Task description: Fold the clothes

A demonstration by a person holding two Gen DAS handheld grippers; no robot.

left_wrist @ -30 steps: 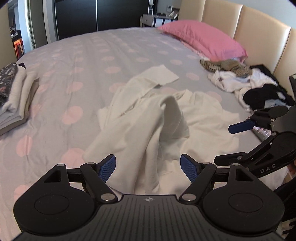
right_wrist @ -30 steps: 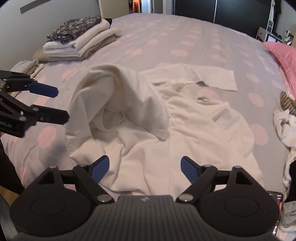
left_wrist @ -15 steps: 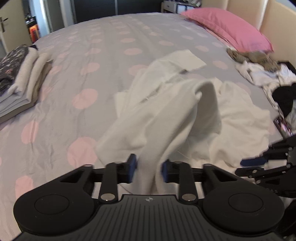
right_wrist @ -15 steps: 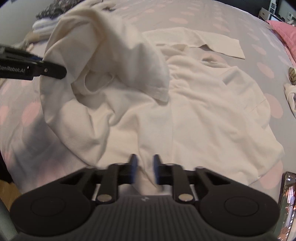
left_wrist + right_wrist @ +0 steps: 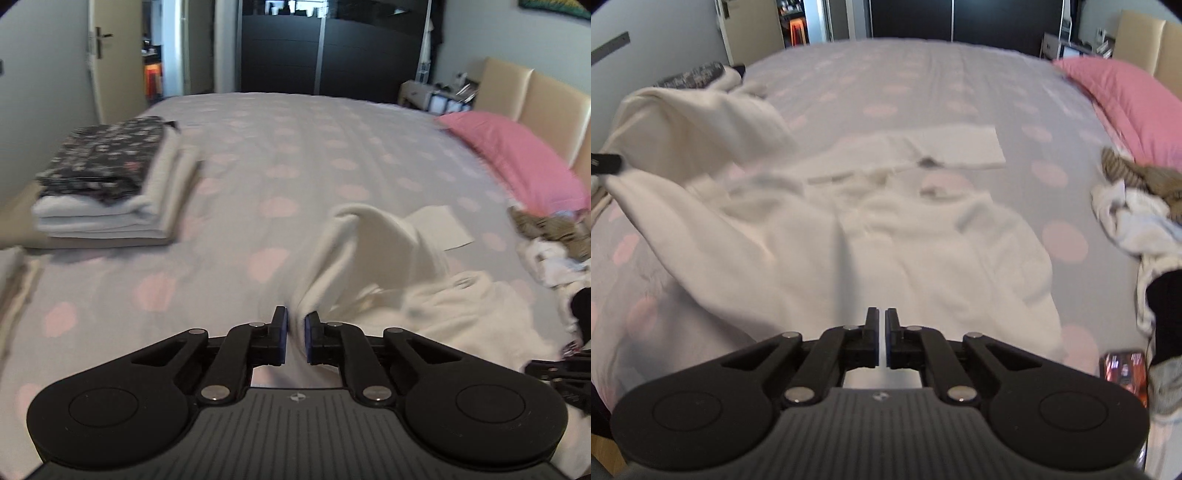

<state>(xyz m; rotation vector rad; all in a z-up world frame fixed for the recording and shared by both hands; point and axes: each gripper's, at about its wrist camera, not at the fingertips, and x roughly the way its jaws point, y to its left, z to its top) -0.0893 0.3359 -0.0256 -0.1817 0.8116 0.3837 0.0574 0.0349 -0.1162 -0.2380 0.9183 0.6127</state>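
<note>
Both tools pinch white garment (image 5: pixel 923 258): left tool (image 5: pixel 294 334), right tool (image 5: pixel 881 338), nearly closed.

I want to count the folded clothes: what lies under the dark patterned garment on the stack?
Under the dark patterned garment lie folded white pieces and a beige layer. Their exact number cannot be told.

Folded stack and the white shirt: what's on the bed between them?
Nothing: in the left wrist view, only bare dotted bedspread separates the folded stack from the white shirt.
</note>
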